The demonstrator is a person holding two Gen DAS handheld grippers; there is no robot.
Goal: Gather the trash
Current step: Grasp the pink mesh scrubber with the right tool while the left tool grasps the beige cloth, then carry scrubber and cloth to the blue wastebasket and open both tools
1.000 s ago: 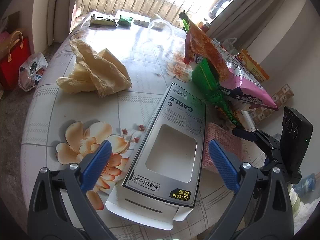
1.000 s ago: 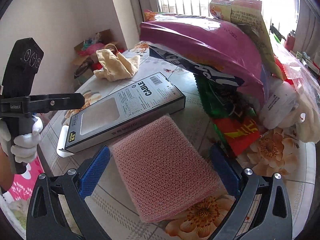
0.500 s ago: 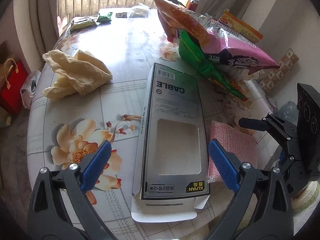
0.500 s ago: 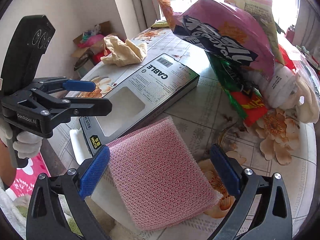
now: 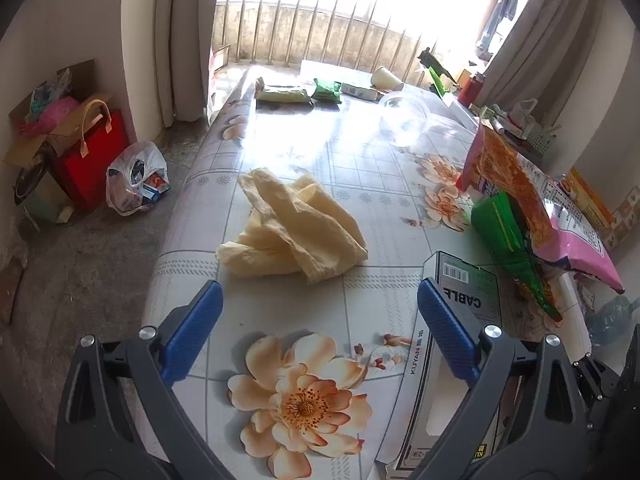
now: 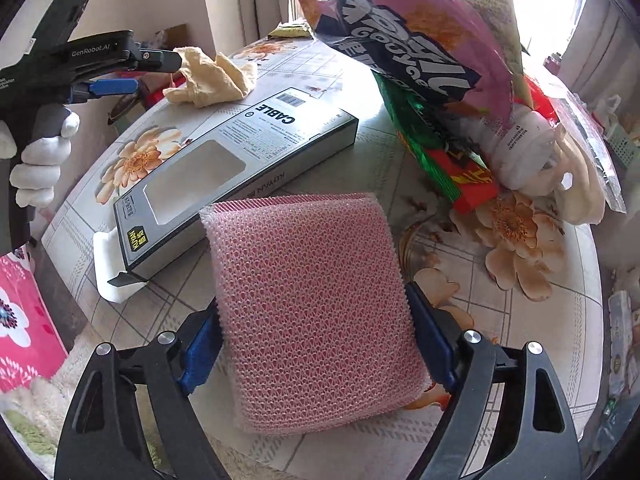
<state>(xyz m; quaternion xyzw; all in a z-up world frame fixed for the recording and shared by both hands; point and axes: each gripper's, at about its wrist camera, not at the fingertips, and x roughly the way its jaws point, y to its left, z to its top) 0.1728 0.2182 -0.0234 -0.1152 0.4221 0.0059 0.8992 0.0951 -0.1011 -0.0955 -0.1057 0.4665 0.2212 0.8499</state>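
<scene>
My right gripper is shut on a pink mesh sponge, its blue pads pressed against both sides. My left gripper is open and empty above the floral tablecloth, pointing toward a crumpled yellow cloth, which also shows in the right wrist view. A grey cable box lies beside the sponge; in the left wrist view the cable box lies partly behind my right finger. The left gripper also shows in the right wrist view.
A heap of snack bags with a white bottle lies at the right. The heap also shows in the left wrist view. A clear bowl, packets and a paper cup stand far back. Bags lie on the floor.
My right gripper closed on the pink sponge. My left gripper swung left off the cable box and now faces the yellow cloth.
</scene>
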